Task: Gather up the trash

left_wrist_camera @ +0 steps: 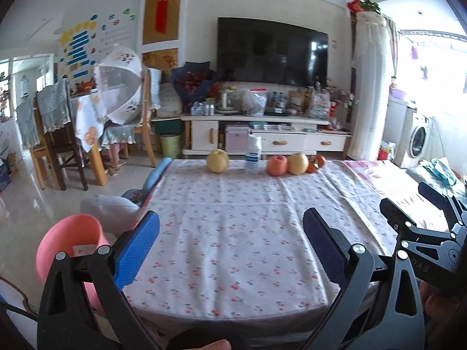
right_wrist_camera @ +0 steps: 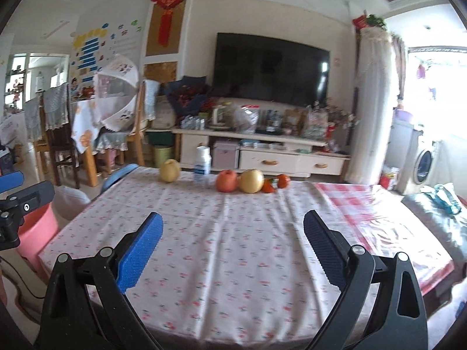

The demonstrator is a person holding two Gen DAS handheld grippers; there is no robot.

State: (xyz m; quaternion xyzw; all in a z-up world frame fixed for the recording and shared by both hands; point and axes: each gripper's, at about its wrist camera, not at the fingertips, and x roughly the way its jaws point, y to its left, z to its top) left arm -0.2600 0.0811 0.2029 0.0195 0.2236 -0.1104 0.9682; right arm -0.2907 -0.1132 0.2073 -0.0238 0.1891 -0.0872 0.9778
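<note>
Both your grippers hang at the near edge of the table point(right_wrist_camera: 204, 262), covered in a white cloth with small cherry print: left gripper point(left_wrist_camera: 230, 250) fingers wide, empty; right gripper point(right_wrist_camera: 232, 252) fingers wide, empty. The pink plastic bin point(left_wrist_camera: 70, 242) sits just beside the near left corner, below table height. No obvious scrap lies on the cloth near you. At the far edge stand a white plastic bottle with a blue label point(right_wrist_camera: 202, 164), likely the trash, a yellow pear point(right_wrist_camera: 169, 170) to its left and a red apple point(right_wrist_camera: 226, 180) to its right. Risks: a long reach with wide fingers could nudge fruit off the far edge; the light upright bottle could tip; dragging could bunch the cloth.
</note>
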